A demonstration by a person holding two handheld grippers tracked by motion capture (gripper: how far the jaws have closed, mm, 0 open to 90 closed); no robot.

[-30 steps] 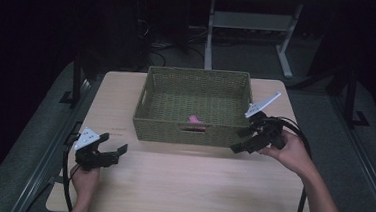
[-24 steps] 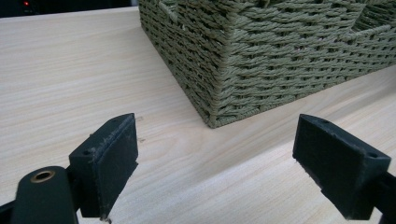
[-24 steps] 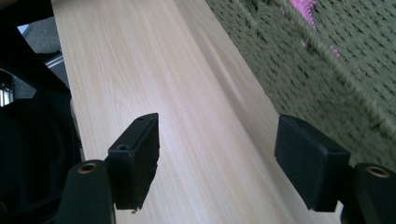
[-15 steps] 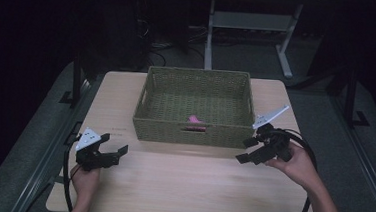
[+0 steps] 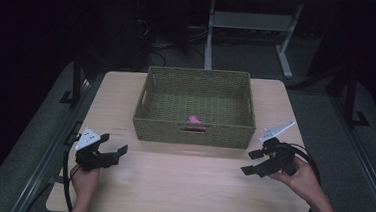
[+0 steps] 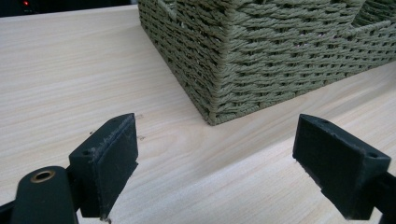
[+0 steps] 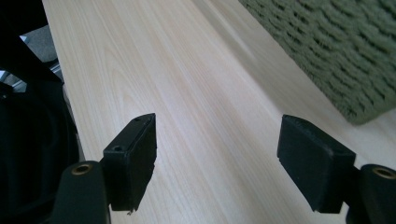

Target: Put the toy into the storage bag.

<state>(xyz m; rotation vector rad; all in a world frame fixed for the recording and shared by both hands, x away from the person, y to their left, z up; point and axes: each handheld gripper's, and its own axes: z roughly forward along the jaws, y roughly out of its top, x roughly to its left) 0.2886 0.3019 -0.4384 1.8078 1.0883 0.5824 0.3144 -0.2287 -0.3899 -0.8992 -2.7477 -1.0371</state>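
A small pink object (image 5: 194, 119) lies inside my green woven basket (image 5: 149, 91), near its front wall at the table's (image 5: 180, 190) middle. My left gripper (image 5: 114, 149) rests front-left of the basket, jaws spread, empty. My right gripper (image 5: 251, 161) sits front-right, jaws likewise apart, holding nothing.

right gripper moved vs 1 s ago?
Yes. The right gripper has drawn back from the green woven basket: a second ago it was by the basket's right near corner; now it sits nearer the person over the light wooden table, jaws open.
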